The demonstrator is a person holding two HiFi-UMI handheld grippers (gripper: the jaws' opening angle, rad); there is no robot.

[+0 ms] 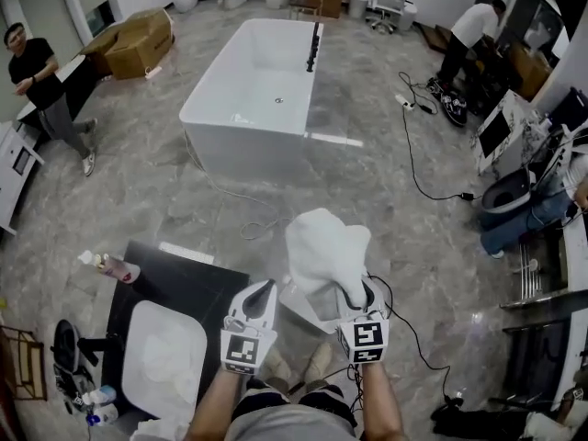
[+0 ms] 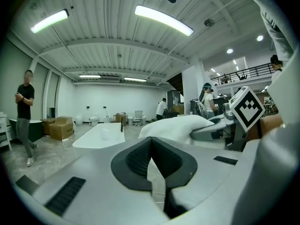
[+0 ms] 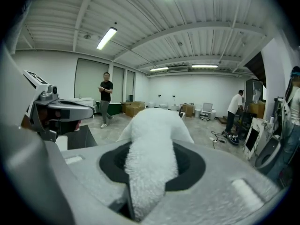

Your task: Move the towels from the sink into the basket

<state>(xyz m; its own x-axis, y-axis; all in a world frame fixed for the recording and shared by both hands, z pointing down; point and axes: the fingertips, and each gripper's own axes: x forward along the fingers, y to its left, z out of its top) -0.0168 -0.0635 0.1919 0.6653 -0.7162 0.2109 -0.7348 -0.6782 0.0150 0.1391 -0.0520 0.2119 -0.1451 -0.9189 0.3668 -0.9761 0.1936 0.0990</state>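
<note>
The right gripper [image 1: 356,294] is clamped on a fluffy white terry towel [image 1: 322,246]. In the right gripper view the cloth fills the gap between the dark pads, which press on it from both sides, and it bulges out past the tips in a thick roll. In the head view this towel is clear of the white rectangular ceramic sink [image 1: 138,324], held in the air well to the right of it and above the grey marbled floor.

Under the hanging towel, also right of the sink, sits a pale box-shaped container with a grey inside [image 1: 296,312], which seems to be the basket. The towel's lower edge overlaps its top in that view, and whether they touch cannot be told.

The left gripper [image 1: 265,292] is between the sink and the held towel, just beside the right gripper. Its jaws are drawn together at the tips with nothing between them; the left gripper view shows only floor through the thin slit lower down.

A second crumpled white towel [image 1: 170,356] lies inside the sink. The sink is set in a black counter top [image 1: 188,283], and a pink-and-white bottle [image 1: 112,266] lies at the counter's far corner. Far beyond the sink stands a long white freestanding bathtub [image 1: 248,108].
</note>
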